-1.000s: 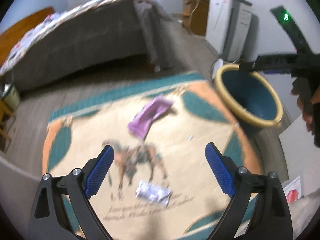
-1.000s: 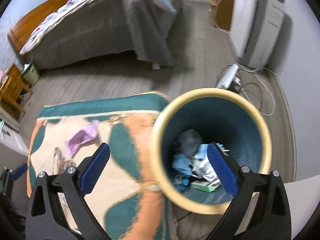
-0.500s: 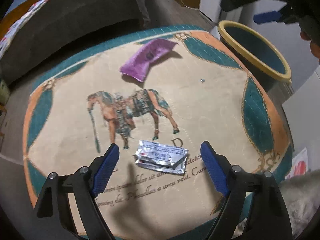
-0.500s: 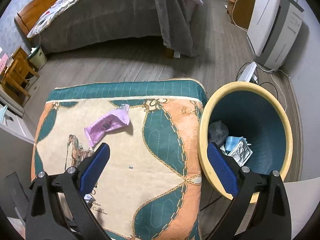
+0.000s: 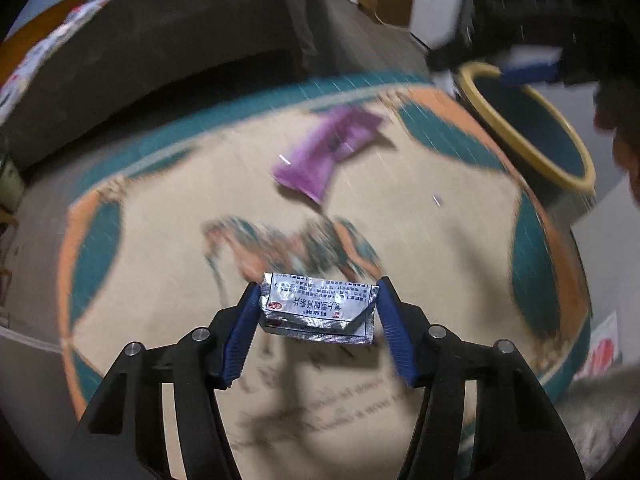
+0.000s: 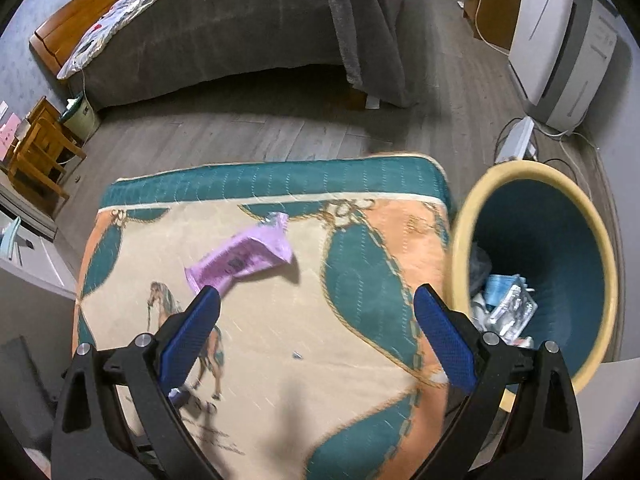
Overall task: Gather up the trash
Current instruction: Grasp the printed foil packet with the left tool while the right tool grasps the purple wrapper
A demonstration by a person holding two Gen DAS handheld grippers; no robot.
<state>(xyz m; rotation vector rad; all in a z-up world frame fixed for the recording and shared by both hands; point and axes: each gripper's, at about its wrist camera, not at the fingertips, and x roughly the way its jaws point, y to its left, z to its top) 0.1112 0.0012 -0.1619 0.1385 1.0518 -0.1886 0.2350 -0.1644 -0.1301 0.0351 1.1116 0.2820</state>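
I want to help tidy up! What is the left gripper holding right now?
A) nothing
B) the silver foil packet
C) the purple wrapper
B: in the left wrist view the left gripper has its jaws closed on both ends of the silver foil packet, while the purple wrapper lies on the rug.

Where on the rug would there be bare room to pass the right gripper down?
Free: the rug between the purple wrapper and the bin, bar a tiny scrap. Crowded: the horse end, where the left gripper holds the foil packet.
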